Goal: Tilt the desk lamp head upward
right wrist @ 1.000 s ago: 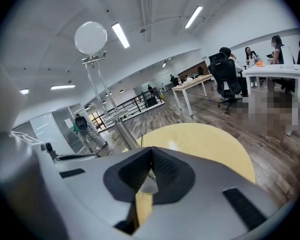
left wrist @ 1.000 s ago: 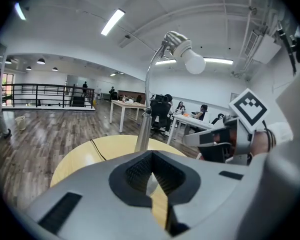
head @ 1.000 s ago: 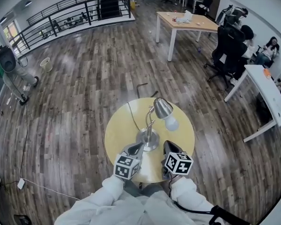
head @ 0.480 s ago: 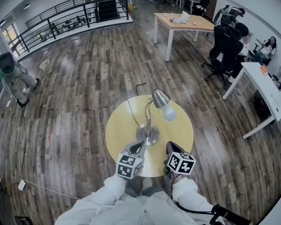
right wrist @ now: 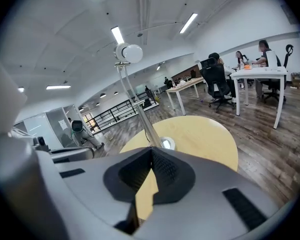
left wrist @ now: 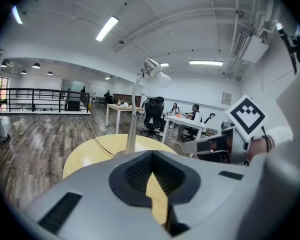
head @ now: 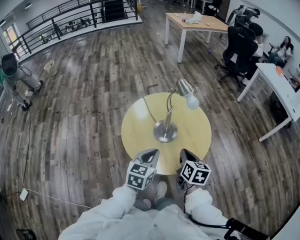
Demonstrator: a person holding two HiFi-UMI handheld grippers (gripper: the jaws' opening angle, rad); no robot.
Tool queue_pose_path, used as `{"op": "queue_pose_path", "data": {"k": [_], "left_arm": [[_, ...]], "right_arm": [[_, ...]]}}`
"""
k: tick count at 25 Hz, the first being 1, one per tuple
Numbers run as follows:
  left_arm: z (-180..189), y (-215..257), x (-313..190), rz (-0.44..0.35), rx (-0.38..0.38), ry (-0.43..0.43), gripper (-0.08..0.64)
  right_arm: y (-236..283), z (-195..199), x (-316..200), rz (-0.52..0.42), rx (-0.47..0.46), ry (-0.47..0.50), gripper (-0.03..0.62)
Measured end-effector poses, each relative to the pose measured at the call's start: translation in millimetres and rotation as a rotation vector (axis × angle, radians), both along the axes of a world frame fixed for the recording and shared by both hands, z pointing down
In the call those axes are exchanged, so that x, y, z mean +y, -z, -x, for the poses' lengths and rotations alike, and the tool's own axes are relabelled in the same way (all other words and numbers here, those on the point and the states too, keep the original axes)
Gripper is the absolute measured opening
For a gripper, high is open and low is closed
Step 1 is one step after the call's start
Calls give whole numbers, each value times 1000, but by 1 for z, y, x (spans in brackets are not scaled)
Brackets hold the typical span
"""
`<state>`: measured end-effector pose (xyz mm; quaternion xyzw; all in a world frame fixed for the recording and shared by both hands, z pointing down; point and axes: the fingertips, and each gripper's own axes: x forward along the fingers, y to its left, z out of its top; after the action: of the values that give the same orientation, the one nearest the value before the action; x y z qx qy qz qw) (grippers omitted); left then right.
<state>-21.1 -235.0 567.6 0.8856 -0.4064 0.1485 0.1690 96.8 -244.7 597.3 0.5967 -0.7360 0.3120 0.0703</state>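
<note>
A silver desk lamp (head: 167, 124) stands on a round yellow table (head: 140, 129), its round base near the table's middle. Its head (head: 185, 88) with a white bulb (head: 192, 102) leans to the far right. In the left gripper view the lamp head (left wrist: 153, 68) rises above the jaws; in the right gripper view the bulb (right wrist: 130, 53) tops the stem. My left gripper (head: 151, 157) and right gripper (head: 184, 157) hover side by side at the table's near edge, both shut and empty, apart from the lamp.
A black cord (head: 149, 110) runs from the lamp across the table's far side. Wood floor surrounds the table. Desks (head: 196, 23), office chairs (head: 240, 46) and seated people are at the far right; a railing (head: 70, 19) stands at the far left.
The lamp and table have shifted up and to the right in the head view. Both grippers now sit at the table's near edge, farther from the lamp base, and stay shut.
</note>
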Motion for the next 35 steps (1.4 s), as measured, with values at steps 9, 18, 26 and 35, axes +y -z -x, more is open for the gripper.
{"op": "queue_pose_path", "data": {"k": [9,18,26,35], "left_arm": [[21,1,56,5,3,6,2],[5,18,69,-12,13,28,2],[2,18,73,-16,-7,48,2],[8,19,74,-19,-24,57,2]], "right_arm": [[2,24,61,10,12,-23,14],[27,12,75,-45,34,1,14],[29,9,76,-66,65,22,14],[32,12,77,-78,62,33,14]]}}
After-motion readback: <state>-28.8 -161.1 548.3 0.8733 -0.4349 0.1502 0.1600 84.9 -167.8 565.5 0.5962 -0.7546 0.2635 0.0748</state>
